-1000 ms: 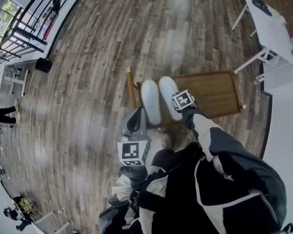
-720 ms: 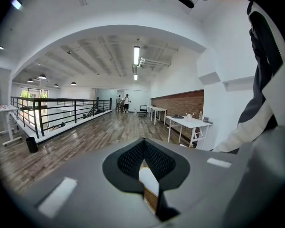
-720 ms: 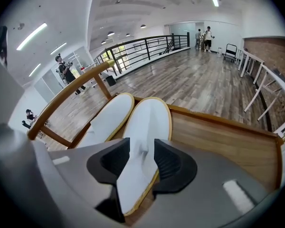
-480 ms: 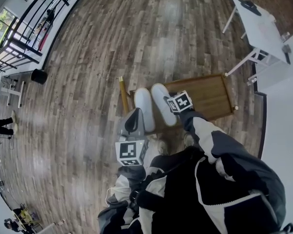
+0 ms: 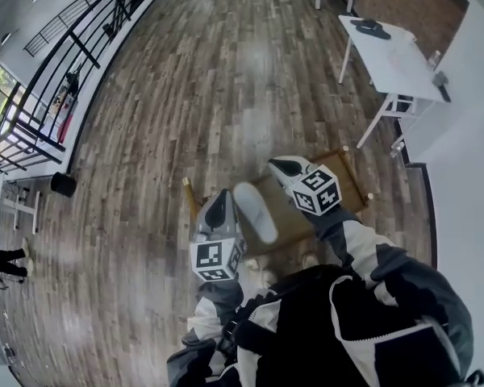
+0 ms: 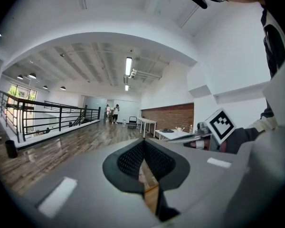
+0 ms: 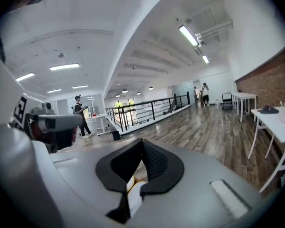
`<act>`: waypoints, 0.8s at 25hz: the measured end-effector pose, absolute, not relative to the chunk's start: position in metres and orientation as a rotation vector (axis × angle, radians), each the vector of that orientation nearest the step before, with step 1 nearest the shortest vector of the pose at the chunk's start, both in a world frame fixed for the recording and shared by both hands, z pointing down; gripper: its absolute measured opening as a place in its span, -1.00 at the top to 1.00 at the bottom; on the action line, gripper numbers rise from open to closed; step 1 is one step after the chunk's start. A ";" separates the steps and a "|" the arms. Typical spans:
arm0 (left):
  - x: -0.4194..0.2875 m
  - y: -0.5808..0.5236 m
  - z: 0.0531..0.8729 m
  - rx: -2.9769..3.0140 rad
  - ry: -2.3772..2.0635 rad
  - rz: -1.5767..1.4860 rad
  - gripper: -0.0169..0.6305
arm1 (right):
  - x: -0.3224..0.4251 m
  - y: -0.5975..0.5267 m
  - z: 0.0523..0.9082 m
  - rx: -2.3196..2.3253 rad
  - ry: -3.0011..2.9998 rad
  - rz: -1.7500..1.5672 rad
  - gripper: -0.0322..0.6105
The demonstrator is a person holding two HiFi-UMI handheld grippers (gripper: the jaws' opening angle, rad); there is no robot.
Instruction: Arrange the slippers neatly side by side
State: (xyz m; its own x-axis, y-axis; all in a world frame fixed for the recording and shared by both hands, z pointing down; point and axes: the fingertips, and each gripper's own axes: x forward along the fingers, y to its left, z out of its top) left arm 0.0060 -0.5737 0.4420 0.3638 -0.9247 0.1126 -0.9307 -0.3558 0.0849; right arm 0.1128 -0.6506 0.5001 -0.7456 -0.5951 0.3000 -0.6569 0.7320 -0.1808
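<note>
One white slipper (image 5: 255, 211) lies blurred on the low wooden board (image 5: 345, 185) just ahead of the person's feet. The second slipper does not show; the right gripper covers that spot. My left gripper (image 5: 217, 204) hangs above the floor just left of the slipper, jaws shut with nothing between them (image 6: 143, 151). My right gripper (image 5: 277, 165) is raised over the board to the slipper's right, also shut and empty (image 7: 142, 148). Both point out across the room rather than down, and neither touches a slipper.
A thin wooden post (image 5: 189, 200) stands at the board's left edge. A white table (image 5: 391, 55) stands at the back right beside a white wall. A black railing (image 5: 64, 79) and a black bin (image 5: 62, 184) are far left. Wood plank floor spreads ahead.
The right gripper has lifted off the right slipper's heel and risen. The left gripper has come up too. The view has tilted upward, and only one slipper still shows.
</note>
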 end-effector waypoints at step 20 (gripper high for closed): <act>0.086 -0.588 0.400 2.623 -1.562 -0.047 0.91 | 0.221 -0.594 0.407 1.277 -2.770 0.086 0.89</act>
State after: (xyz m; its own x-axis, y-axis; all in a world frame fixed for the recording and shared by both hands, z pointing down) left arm 0.0863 -0.5885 0.3999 0.4769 -0.8787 0.0186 -0.8760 -0.4735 0.0918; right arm 0.2208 -0.5944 0.4072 -0.6462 -0.7559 0.1054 -0.7609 0.6487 -0.0134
